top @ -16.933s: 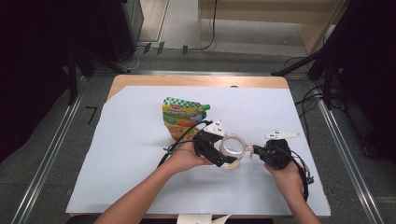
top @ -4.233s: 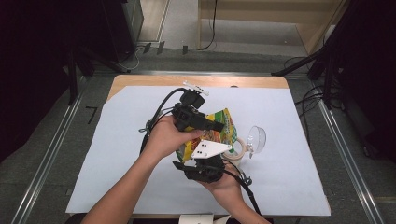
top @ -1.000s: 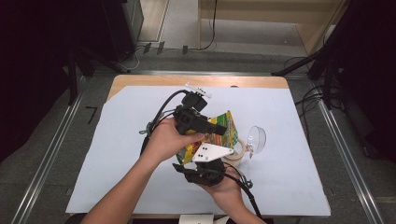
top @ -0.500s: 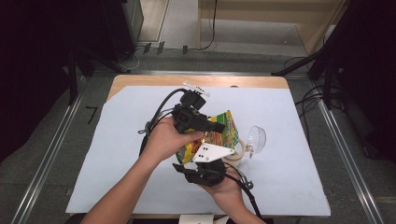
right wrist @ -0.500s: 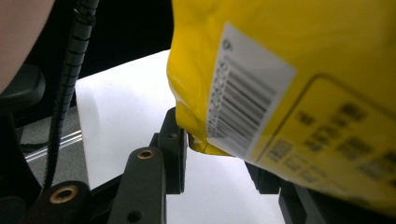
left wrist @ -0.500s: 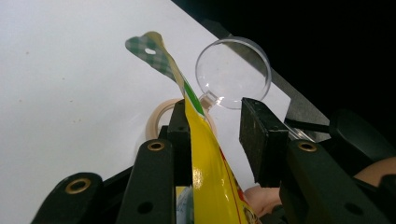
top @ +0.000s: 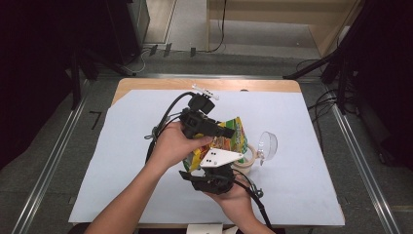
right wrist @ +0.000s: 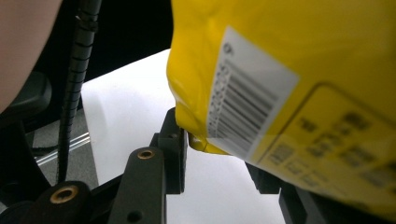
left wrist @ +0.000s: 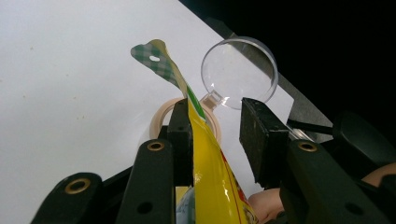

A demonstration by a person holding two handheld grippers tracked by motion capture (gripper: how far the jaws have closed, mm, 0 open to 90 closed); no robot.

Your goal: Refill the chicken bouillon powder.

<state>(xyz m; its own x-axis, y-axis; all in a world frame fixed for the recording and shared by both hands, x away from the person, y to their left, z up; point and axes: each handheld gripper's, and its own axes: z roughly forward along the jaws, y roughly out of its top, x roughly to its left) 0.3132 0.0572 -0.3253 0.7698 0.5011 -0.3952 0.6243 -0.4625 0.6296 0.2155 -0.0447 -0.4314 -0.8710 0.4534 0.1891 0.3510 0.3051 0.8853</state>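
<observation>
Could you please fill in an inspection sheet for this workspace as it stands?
Surface: white sheet over a wooden tabletop.
Job's things: yellow snack bag held up between both grippers.
Clutter: tape roll and clear round lid beside the bag.
Grippers: left hand-held gripper has the bag's top edge against one jaw, the other jaw apart from it; right hand-held gripper has the bag's bottom corner between its jaws, grip unclear.
Cables: black cable trails from the left gripper.
Surroundings: grey floor, metal rails.
</observation>
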